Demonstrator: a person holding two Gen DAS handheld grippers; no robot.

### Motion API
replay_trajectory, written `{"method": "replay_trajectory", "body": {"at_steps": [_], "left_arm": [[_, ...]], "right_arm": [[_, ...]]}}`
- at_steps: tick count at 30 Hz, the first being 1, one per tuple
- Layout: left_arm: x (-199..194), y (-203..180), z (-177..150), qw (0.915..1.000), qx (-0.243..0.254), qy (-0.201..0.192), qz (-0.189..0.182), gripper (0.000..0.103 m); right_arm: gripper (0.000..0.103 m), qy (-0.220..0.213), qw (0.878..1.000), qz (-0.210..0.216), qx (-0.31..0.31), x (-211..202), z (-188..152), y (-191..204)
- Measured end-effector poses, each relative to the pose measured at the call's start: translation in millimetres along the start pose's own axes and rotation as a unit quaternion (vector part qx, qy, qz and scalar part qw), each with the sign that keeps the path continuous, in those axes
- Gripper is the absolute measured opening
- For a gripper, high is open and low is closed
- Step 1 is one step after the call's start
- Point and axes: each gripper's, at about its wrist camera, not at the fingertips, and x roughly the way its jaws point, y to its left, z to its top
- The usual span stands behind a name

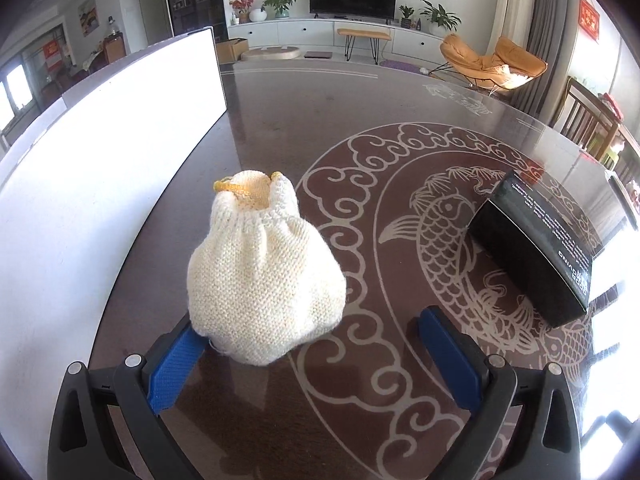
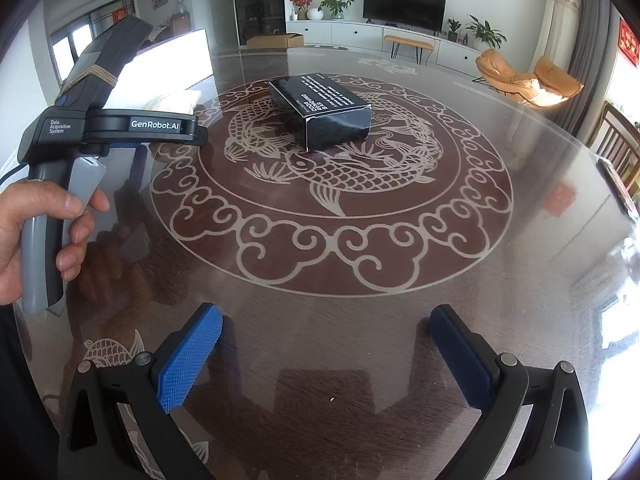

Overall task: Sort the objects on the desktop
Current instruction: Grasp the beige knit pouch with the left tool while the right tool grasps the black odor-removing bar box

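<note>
A cream knitted pouch [image 1: 264, 276] with a yellow rim lies on the dark round table [image 1: 360, 96], just beyond my left gripper [image 1: 312, 336]. The left gripper is open; the pouch's near end overlaps its left blue pad [image 1: 172, 364], the right pad stands apart. A black box with white print [image 1: 536, 248] lies to the right; it also shows in the right wrist view [image 2: 324, 114] at the table's centre. My right gripper [image 2: 326, 332] is open and empty over the near table. The pouch [image 2: 174, 100] peeks behind the left gripper's body.
A large white board [image 1: 100, 152] lies along the table's left side, next to the pouch. The hand-held left gripper body [image 2: 92, 128] is at the left of the right wrist view. Wooden chairs [image 1: 588, 120] stand at the table's right edge.
</note>
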Motion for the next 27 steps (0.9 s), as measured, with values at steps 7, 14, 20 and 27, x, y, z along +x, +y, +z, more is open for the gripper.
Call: {"method": "replay_trajectory", "body": {"at_steps": [7, 14, 20, 27], "left_arm": [[5.6, 10.1, 18.8, 0.9995, 0.016, -0.027, -0.005, 0.066], [-30.0, 18.7, -29.5, 0.9979, 0.041, -0.038, -0.032, 0.049], [-66.3, 30.7, -81.7, 0.997, 0.053, -0.038, -0.041, 0.049], [-74.5, 31.5, -93.6, 0.9967, 0.056, -0.043, -0.04, 0.049]], "right_arm": [[0.103, 0.0, 1.0, 0.0, 0.0, 0.0, 0.2, 0.3], [0.103, 0.0, 1.0, -0.001, 0.0, -0.3, -0.2, -0.5], [0.103, 0.0, 1.0, -0.001, 0.0, -0.3, -0.2, -0.4], [0.103, -0.034, 0.998, 0.013, -0.053, 17.4, 41.8, -2.1]]}}
